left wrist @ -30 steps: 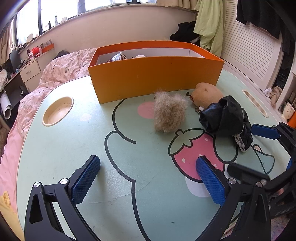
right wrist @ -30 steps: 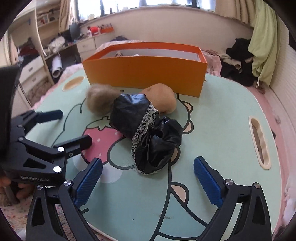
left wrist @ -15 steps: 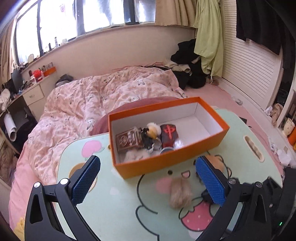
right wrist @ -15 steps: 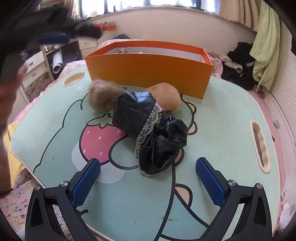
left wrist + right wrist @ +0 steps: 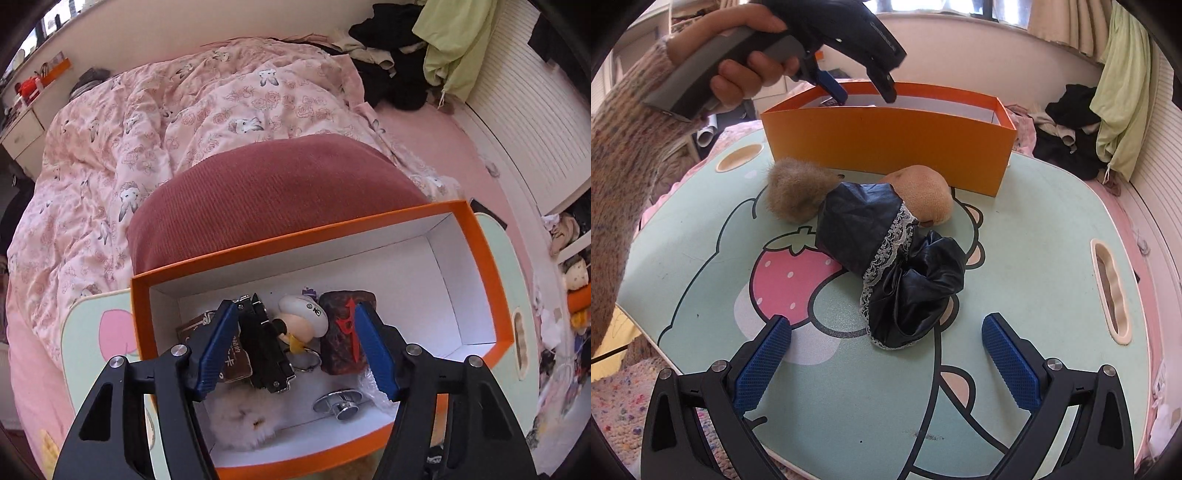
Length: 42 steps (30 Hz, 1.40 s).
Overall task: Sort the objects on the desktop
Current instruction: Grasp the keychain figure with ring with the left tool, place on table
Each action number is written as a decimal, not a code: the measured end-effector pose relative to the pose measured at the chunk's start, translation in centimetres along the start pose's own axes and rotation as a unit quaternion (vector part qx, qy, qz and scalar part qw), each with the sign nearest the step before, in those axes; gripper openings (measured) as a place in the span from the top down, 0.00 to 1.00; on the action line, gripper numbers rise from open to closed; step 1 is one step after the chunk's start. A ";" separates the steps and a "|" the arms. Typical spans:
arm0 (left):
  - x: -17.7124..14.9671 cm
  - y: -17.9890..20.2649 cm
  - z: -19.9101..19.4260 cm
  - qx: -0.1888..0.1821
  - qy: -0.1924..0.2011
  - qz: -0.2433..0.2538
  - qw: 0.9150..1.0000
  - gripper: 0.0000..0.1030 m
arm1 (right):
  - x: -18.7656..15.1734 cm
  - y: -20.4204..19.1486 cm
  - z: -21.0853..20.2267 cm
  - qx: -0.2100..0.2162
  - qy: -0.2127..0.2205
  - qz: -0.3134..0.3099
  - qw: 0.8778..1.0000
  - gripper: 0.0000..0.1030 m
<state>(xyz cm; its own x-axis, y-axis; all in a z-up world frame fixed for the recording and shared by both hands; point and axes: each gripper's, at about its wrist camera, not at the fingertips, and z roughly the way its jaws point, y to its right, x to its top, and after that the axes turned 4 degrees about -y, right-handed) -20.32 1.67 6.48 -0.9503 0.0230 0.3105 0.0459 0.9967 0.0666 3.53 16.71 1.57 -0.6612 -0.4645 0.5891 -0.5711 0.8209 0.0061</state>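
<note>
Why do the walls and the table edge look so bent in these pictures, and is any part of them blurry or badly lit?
Both views come through a fisheye lens, hence the dark corners. Right wrist view: the table rim bows into a curve, daylight from the window is soft, and the hand at upper left is slightly smeared. Left wrist view: the orange box has bent walls, its white inside is bright, and the close fingers look oversized.

box [image 5: 886,147] at far side of my table [image 5: 1034,258]. in front of box: fur ball [image 5: 794,194] left, plush [image 5: 927,192] right, pouch [image 5: 886,266] nearest me. inside box: card pack [image 5: 236,354], duck keychain [image 5: 303,317], block [image 5: 340,339], metal knob [image 5: 340,402], fluffy pompom [image 5: 243,417].
</note>
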 end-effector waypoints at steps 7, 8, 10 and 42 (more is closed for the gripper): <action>0.1 1.0 0.8 0.027 -0.011 0.044 0.999 0.61 | 0.2 -0.1 0.1 0.000 0.000 0.001 1.000 0.00; 0.2 0.8 0.8 0.015 -0.015 0.040 0.999 0.63 | 0.2 -0.1 0.1 0.000 0.000 0.001 1.000 0.00; 0.3 0.8 1.0 -0.002 -0.023 0.035 0.999 0.64 | 0.3 -0.1 0.1 0.000 0.000 0.002 1.000 0.00; -0.8 2.3 3.2 0.034 -0.039 0.060 0.997 0.54 | 0.0 0.3 0.1 0.000 0.002 0.002 1.000 0.00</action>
<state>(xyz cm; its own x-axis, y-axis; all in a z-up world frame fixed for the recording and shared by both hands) -20.44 4.16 3.30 -0.9603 0.1456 0.2381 0.1422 0.9893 -0.0315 3.26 16.93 1.53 -0.6617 -0.4604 0.5918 -0.5688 0.8224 0.0038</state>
